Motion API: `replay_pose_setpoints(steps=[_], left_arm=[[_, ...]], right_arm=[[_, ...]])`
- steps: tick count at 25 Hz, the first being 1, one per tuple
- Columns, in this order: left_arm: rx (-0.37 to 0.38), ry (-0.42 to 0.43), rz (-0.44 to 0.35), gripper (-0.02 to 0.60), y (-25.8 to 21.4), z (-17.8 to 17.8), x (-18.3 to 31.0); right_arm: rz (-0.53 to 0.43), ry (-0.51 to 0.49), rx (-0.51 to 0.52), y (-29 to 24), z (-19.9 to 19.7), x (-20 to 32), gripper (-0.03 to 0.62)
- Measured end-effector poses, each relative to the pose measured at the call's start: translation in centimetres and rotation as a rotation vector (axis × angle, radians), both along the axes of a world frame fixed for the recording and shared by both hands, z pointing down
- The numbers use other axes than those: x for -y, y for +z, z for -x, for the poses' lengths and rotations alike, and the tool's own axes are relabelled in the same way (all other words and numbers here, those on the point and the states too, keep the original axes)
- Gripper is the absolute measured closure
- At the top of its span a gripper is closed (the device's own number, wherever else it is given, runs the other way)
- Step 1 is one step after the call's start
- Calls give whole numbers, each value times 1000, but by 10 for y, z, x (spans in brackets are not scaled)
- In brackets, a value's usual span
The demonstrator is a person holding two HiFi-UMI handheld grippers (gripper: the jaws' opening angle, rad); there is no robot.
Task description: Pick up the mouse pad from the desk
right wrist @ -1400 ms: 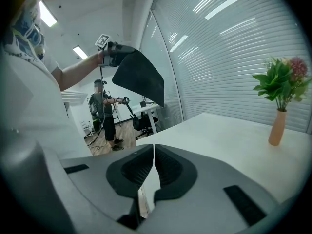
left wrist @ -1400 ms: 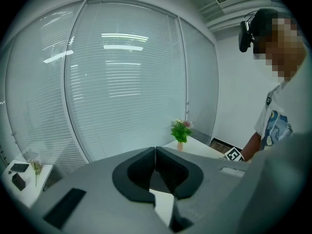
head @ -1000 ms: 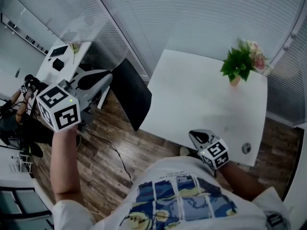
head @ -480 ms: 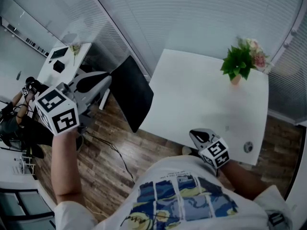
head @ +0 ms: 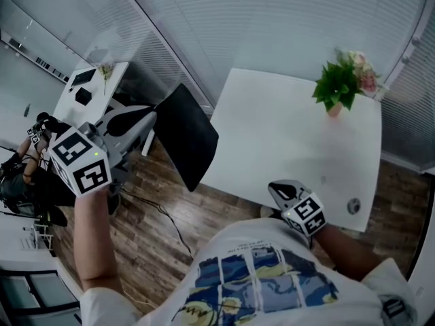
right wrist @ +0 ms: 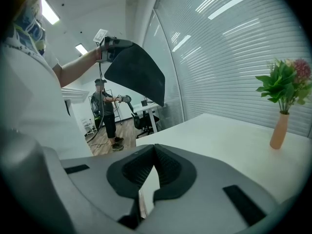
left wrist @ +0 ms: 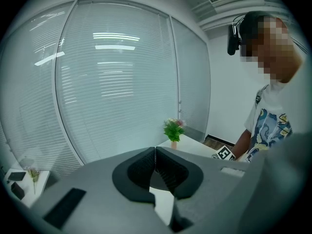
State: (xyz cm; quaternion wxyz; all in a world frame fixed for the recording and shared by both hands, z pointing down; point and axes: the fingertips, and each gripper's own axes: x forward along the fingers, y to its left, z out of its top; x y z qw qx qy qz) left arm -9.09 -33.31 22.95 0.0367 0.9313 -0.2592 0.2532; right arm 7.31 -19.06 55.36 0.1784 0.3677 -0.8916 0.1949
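Mouse pad [head: 189, 140] still in left claw [head: 153, 111]

Left gripper [head: 153, 111] holds the black mouse pad [head: 187, 138] over the wooden floor [head: 156, 212], clear of the white desk [head: 272, 148]. Right gripper [head: 276, 189] sits at the desk's near edge. Potted plant [head: 336, 90]: far corner.

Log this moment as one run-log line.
left tongs: shut on mouse pad, held up off desk | right tongs: shut, empty, at desk's near edge
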Motion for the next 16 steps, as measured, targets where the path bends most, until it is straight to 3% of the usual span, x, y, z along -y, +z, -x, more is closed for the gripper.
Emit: replay_pose_setpoints(steps=[16], left_arm=[[26,32,-8,572,2,-7,-7]], right_arm=[[-7,-29,-15,4,4,4,594]])
